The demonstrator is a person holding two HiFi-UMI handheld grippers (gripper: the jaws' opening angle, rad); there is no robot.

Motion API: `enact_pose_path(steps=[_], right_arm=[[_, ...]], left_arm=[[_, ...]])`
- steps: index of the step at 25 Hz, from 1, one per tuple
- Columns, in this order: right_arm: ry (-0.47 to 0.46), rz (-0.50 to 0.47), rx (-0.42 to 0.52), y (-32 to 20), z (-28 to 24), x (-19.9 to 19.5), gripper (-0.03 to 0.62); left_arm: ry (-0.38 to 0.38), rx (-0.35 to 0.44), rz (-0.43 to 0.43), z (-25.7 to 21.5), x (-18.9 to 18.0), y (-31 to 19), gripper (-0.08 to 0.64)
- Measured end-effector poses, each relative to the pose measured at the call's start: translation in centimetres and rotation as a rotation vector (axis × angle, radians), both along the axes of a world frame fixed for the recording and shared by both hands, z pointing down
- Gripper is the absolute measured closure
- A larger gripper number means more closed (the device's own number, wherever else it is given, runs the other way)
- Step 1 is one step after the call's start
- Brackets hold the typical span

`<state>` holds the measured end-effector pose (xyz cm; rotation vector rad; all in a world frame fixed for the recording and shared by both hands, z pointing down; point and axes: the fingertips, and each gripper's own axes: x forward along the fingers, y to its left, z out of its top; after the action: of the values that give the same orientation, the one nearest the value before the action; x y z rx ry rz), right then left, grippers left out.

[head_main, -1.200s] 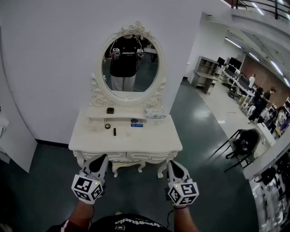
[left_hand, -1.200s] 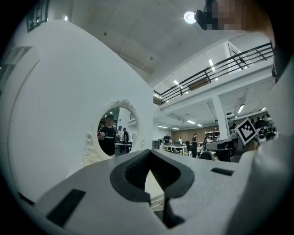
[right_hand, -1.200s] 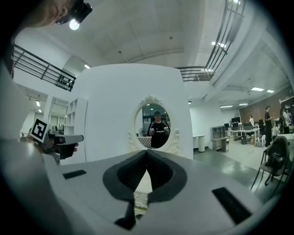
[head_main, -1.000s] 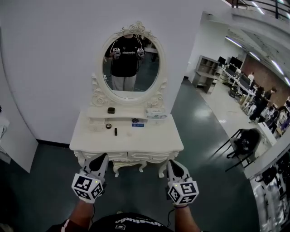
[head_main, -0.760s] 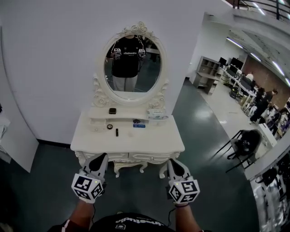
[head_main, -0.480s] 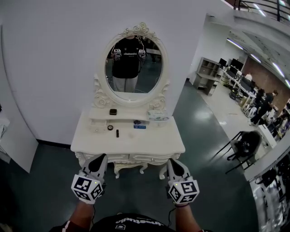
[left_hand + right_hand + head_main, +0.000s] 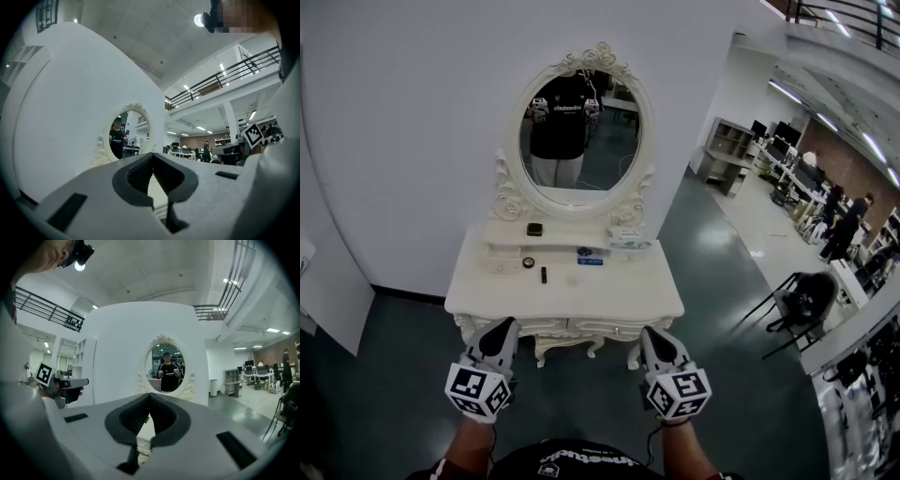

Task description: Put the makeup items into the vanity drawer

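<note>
Left gripper (image 7: 153,157), right gripper (image 7: 149,396): ribbed, closed

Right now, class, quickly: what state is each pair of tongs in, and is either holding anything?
Left tongs: closed, holding nothing.
Right tongs: closed, holding nothing.

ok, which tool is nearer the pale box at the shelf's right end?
Right. The right tool sits before the vanity's right end, nearly in line with the box; the left tool sits before the left end, diagonally across the tabletop from it.
</note>
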<state>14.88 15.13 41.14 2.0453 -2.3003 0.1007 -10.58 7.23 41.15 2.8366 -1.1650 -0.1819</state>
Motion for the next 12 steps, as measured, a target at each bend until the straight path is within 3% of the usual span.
enact_pose_path(steps=[12], right_arm=[[-0.018,-0.023,0.001,-1.2,-0.2,-1.9,0.589]], left_arm=[[-0.009,-0.009,0.022,0.5,-1.1,-0.5,0.557]])
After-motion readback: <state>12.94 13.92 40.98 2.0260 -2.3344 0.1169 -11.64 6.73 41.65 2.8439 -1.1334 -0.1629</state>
